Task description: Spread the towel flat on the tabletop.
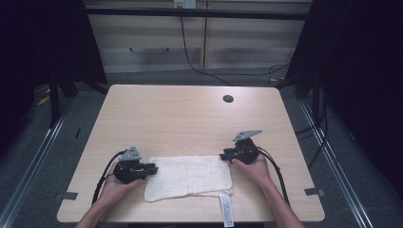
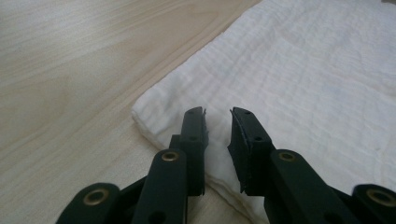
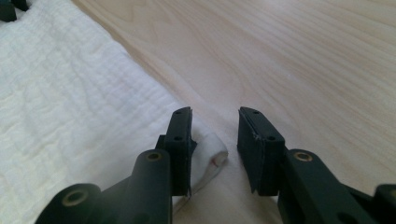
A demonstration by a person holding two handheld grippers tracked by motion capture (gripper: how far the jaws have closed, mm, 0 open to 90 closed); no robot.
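Note:
A folded white cloth (image 1: 190, 175) lies flat near the table's front edge. My left gripper (image 1: 153, 168) rests at the cloth's left end. In the left gripper view its jaws (image 2: 217, 114) stand a little apart over the cloth (image 2: 303, 70) near a corner, and the pads press on nothing. My right gripper (image 1: 223, 156) sits at the cloth's far right corner. In the right gripper view its jaws (image 3: 215, 112) are apart. That corner of the cloth (image 3: 70, 93) lies just under the left jaw, with bare wood in the gap.
The light wooden table (image 1: 190, 114) has a round cable hole (image 1: 228, 99) at the back right. A white label (image 1: 227, 209) trails from the cloth's front edge to the table's front edge. Dark frames and cables surround the table.

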